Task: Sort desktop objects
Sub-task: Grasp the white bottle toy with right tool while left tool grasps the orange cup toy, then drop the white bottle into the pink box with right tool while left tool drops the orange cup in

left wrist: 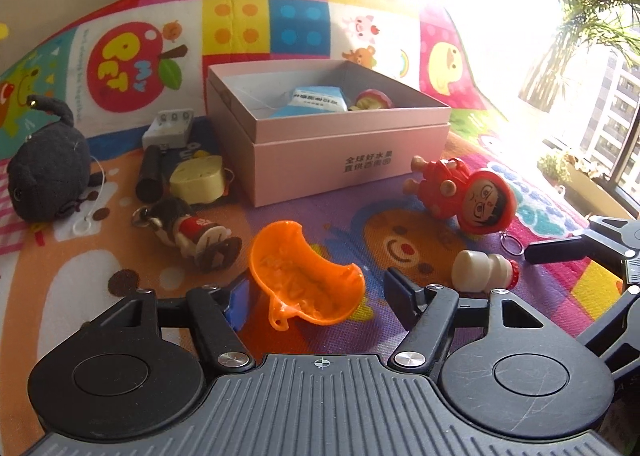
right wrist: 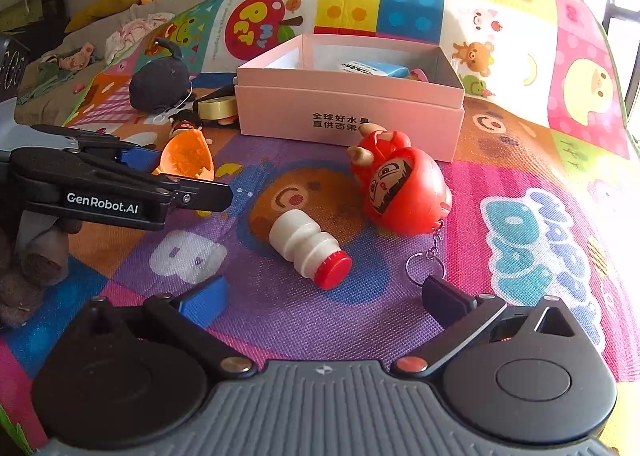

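Jaws wide and empty, the left gripper (left wrist: 316,296) straddles the orange shell (left wrist: 306,276) dead ahead, while the equally wide right gripper (right wrist: 324,300) faces the toppled white bottle (right wrist: 308,248), its red cap pointing back at the tool.

The box (left wrist: 348,144) sits on the mat (left wrist: 120,280) toward its far edge, holding a packet (left wrist: 318,101) and a small figure (left wrist: 374,99). Before the box lie a hooded doll (left wrist: 472,196), a little bottle (left wrist: 484,270) and a scoop (left wrist: 308,276). Left of the box are a plush animal (left wrist: 48,172), a cylinder (left wrist: 151,173), a cheese-shaped case (left wrist: 196,178) and a keychain doll (left wrist: 192,234).
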`<move>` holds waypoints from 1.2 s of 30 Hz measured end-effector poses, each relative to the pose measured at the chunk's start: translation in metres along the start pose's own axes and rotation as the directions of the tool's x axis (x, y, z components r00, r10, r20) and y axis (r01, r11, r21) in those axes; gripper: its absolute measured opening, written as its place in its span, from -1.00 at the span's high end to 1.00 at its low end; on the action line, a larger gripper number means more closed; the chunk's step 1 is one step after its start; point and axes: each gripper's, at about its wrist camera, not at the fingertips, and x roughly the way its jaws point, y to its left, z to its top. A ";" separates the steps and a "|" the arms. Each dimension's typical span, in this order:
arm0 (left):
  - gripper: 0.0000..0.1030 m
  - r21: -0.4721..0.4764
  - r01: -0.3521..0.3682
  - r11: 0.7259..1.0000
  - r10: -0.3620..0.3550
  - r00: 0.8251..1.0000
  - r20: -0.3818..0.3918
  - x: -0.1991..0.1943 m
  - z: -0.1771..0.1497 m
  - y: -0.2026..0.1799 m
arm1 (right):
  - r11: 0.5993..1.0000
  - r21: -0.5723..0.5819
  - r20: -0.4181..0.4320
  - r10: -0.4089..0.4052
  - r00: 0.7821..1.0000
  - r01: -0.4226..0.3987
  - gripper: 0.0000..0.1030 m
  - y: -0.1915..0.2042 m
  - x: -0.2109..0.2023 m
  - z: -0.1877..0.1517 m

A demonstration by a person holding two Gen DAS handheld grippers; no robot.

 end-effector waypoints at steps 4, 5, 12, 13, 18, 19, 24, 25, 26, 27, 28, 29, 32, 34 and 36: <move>-0.46 -0.021 0.022 1.000 -0.022 1.000 -0.004 -0.010 -0.006 -0.001 | 0.999 0.039 0.028 0.002 1.000 -0.003 -0.58 0.003 -0.001 0.003; -0.47 -0.023 0.025 0.999 -0.025 1.000 -0.005 -0.011 -0.007 -0.001 | 0.999 0.040 0.029 0.010 1.000 -0.011 -0.44 0.004 -0.001 0.005; -0.67 0.023 -0.042 0.999 0.041 0.999 0.006 -0.010 -0.007 -0.004 | 1.000 0.023 0.025 -0.013 1.000 0.013 0.38 0.007 0.000 0.010; -0.66 0.021 -0.050 0.999 0.050 0.999 0.003 -0.008 -0.007 -0.003 | 1.000 0.018 0.021 -0.013 1.000 0.012 0.40 0.007 -0.001 0.010; -0.32 0.040 -0.093 0.995 0.093 0.996 0.004 -0.004 -0.004 -0.006 | 1.000 0.011 0.003 0.011 1.000 -0.011 0.51 0.006 -0.006 0.008; -0.23 0.044 -0.096 0.994 0.096 0.995 0.008 -0.005 -0.004 -0.007 | 1.000 0.011 -0.001 0.016 1.000 -0.016 0.51 0.005 -0.007 0.008; -0.23 0.099 -0.099 0.990 0.097 0.995 0.027 -0.017 -0.002 -0.016 | 1.000 0.005 0.005 0.023 1.000 -0.023 0.51 -0.002 -0.019 0.010; -0.23 0.108 -0.095 0.990 0.092 0.995 0.030 -0.020 -0.002 -0.019 | 1.000 0.003 0.013 0.023 1.000 -0.023 0.51 -0.004 -0.022 0.012; -0.23 0.112 -0.087 0.990 0.084 0.996 0.037 -0.024 0.000 -0.021 | 1.000 0.001 0.030 0.025 0.999 -0.025 0.51 -0.007 -0.029 0.015; -0.23 0.116 -0.077 0.990 0.072 0.996 0.047 -0.029 0.003 -0.023 | 1.000 -0.002 0.050 0.024 0.998 -0.024 0.51 -0.010 -0.036 0.020; -0.23 0.117 -0.071 0.991 0.064 0.996 0.059 -0.032 0.006 -0.025 | 1.000 -0.006 0.075 0.019 0.997 -0.019 0.51 -0.013 -0.043 0.025; -0.23 0.120 -0.066 0.991 0.056 0.995 0.080 -0.038 0.012 -0.027 | 1.000 -0.006 0.101 0.014 0.995 -0.014 0.51 -0.017 -0.051 0.031; -0.23 0.140 -0.060 0.988 0.038 0.987 0.157 -0.053 0.033 -0.034 | 1.000 0.006 0.203 -0.006 0.979 0.005 0.51 -0.031 -0.079 0.055; -0.23 0.158 -0.061 0.986 0.028 0.978 0.207 -0.057 0.050 -0.039 | 1.000 0.009 0.276 -0.031 0.961 0.029 0.51 -0.039 -0.096 0.071; -0.23 0.177 -0.069 0.982 0.023 0.968 0.249 -0.053 0.067 -0.045 | 0.998 0.010 0.334 -0.058 0.941 0.058 0.51 -0.044 -0.107 0.083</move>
